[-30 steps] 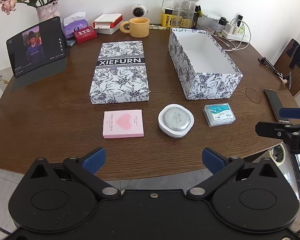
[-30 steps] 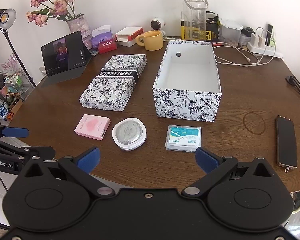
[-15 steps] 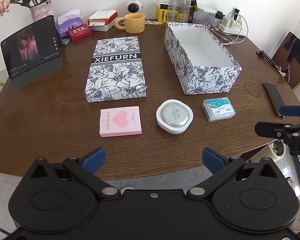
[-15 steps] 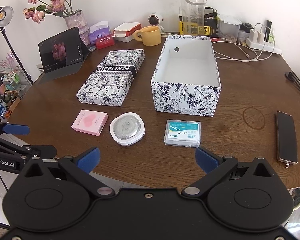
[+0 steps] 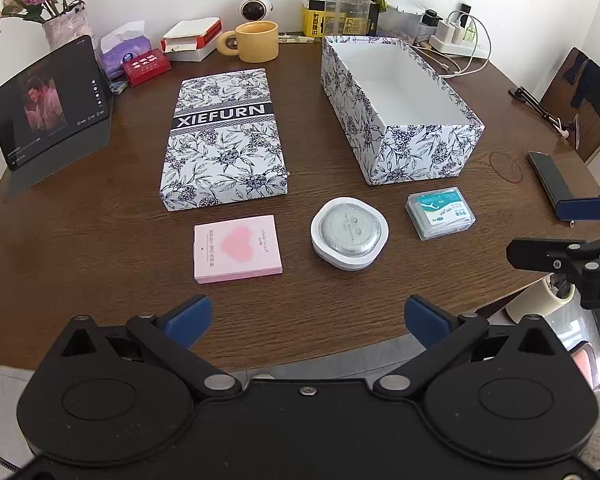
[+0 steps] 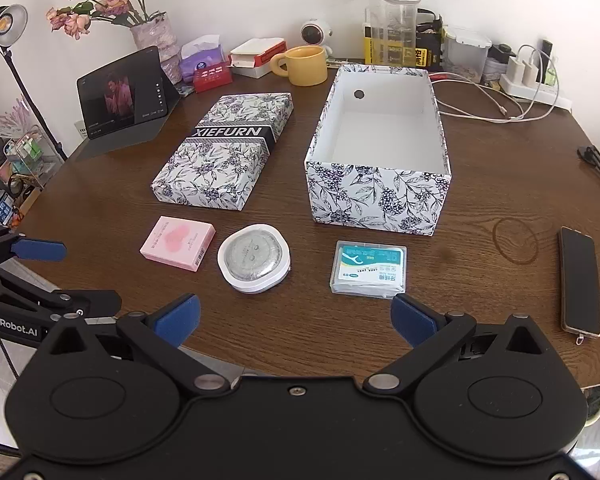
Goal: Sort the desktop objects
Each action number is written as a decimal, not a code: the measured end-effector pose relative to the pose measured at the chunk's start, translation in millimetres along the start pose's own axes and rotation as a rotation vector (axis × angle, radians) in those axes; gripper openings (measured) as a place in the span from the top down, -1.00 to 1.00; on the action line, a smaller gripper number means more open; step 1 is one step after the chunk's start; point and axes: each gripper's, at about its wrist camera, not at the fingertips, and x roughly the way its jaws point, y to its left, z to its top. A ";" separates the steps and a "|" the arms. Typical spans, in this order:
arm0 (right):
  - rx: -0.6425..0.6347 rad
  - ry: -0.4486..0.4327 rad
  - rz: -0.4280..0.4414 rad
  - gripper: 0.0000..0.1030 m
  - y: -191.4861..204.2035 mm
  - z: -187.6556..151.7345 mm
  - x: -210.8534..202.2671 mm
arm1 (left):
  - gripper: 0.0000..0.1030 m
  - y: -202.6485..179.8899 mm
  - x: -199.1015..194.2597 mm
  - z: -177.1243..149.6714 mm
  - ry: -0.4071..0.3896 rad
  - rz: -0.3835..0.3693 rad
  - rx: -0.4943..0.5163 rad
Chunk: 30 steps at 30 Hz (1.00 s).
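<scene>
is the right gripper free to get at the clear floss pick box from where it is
Probably yes. The right gripper is open and empty, and the floss pick box lies flat just ahead of its fingers, apart from the round white case and the open floral box.

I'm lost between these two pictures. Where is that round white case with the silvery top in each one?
Left wrist view: the round white case lies just right of centre, between the pink card box and the clear floss-pick box.
Right wrist view: the same case lies left of centre.
Shared landmark: the open floral box behind it.
</scene>
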 end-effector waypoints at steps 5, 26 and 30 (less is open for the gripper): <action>-0.002 0.008 -0.001 -1.00 0.9 3.5 6.1 | -1.00 1.1 5.2 3.6 -0.002 -0.007 0.019; -0.111 0.019 0.055 -0.99 15.0 23.5 25.5 | -1.00 18.9 58.7 19.8 0.019 0.042 0.378; -0.138 0.028 0.071 -0.99 22.6 31.7 30.4 | -1.00 24.7 78.8 23.5 0.042 0.010 0.494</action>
